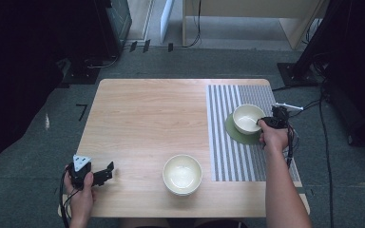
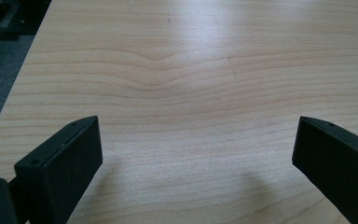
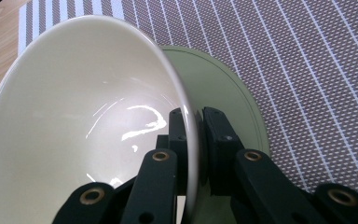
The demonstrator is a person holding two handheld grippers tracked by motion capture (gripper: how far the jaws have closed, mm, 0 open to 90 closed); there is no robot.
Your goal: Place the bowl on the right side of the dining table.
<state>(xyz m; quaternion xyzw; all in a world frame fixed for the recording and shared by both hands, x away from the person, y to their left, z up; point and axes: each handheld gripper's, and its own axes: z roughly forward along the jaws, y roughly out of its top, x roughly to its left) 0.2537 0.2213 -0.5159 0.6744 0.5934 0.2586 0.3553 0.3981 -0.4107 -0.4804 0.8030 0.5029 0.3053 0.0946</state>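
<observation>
Our right gripper (image 3: 193,135) clamps the rim of a cream bowl (image 1: 248,118) over the green plate (image 1: 240,134) near the table's right edge; release remains. Left gripper (image 1: 105,172) idles wide open.

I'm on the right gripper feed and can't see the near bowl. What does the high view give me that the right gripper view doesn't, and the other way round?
High view alone: a second cream bowl on bare wood at the table's near edge, and the left gripper open over the near left corner.

Right gripper view alone: the jaws closed on the far bowl's rim, one inside, one outside.

Both: that bowl at the green plate, the striped mat, and the right gripper.
</observation>
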